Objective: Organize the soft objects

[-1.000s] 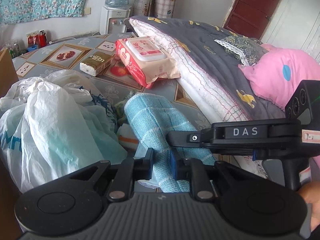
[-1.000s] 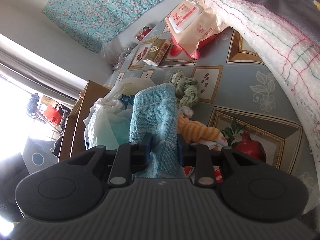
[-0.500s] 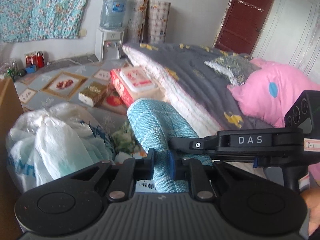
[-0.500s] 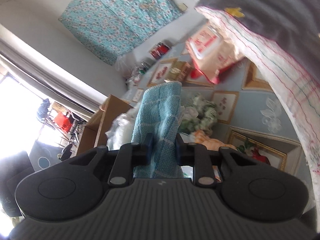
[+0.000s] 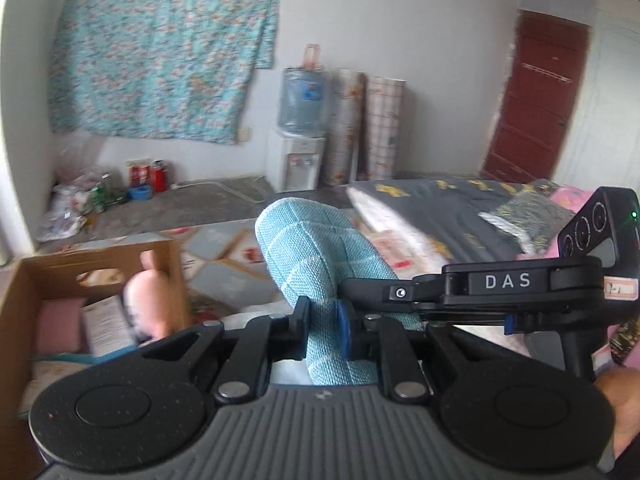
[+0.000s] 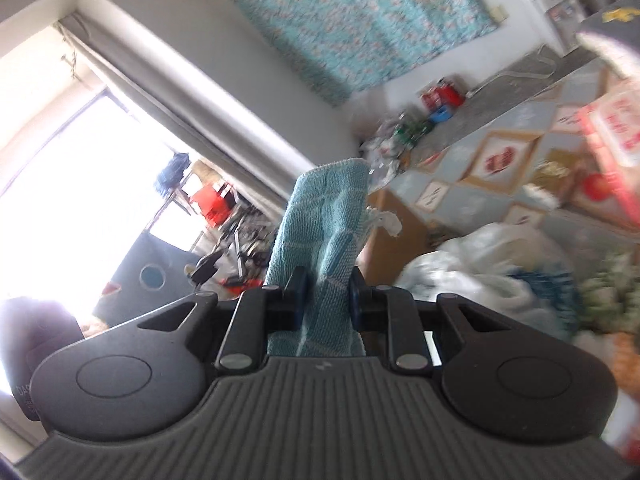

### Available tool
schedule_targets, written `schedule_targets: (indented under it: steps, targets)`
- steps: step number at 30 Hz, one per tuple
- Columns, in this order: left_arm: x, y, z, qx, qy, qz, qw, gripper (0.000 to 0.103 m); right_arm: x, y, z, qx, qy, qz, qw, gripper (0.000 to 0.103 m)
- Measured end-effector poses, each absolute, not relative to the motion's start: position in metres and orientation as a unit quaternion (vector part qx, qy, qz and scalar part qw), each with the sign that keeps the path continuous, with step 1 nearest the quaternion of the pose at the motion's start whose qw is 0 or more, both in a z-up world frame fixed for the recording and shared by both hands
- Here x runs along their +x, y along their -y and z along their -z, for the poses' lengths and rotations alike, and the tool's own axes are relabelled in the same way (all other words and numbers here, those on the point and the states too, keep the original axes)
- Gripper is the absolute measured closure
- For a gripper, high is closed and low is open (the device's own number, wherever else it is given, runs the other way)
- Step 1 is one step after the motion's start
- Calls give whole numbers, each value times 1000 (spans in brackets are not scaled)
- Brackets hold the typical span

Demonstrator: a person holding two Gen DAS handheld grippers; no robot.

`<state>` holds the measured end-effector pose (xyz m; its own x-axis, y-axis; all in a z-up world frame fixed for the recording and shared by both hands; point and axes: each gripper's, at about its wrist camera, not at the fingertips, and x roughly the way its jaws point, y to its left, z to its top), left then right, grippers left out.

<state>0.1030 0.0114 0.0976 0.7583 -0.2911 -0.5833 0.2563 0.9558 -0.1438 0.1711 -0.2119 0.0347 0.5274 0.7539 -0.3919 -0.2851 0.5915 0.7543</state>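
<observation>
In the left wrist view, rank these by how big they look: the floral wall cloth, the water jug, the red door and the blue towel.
1. Floral wall cloth, largest.
2. Blue towel and red door look alike; the towel is far nearer the camera, so I won't rank them.
3. Water jug, smallest.

Towel (image 5: 316,248) coarse woven cloth; box (image 5: 100,256) matt cardboard.

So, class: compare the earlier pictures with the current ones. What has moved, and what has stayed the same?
Both claws have lifted the blue towel up off the clutter; the views now show the wall and the cardboard box instead of the bags. Unchanged: the left claw and right claw each stay shut on the towel.
</observation>
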Motion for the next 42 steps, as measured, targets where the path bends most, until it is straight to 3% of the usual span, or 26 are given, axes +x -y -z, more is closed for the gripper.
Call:
schedule_targets:
  steps: [11, 20, 29, 32, 37, 42]
  targets:
    - [160, -163, -60, -83, -411, 35, 907, 87, 242, 27, -6, 241, -487, -340, 767, 83]
    - [203, -218, 3, -70, -500, -7, 863, 87, 272, -71, 39, 152, -565, -305, 751, 82]
    - [227, -237, 47, -67, -570, -14, 818, 86, 282, -80, 58, 146, -580, -285, 749, 56]
    - [224, -236, 46, -67, -568, -14, 820, 78, 285, -74, 48, 142, -567, -290, 757, 51]
    - [218, -234, 33, -83, -549, -14, 831, 50, 283, -58, 27, 151, -538, -303, 772, 45]
    - [198, -227, -2, -74, -502, -26, 861, 45, 255, -30, -15, 168, -477, -325, 799, 28]
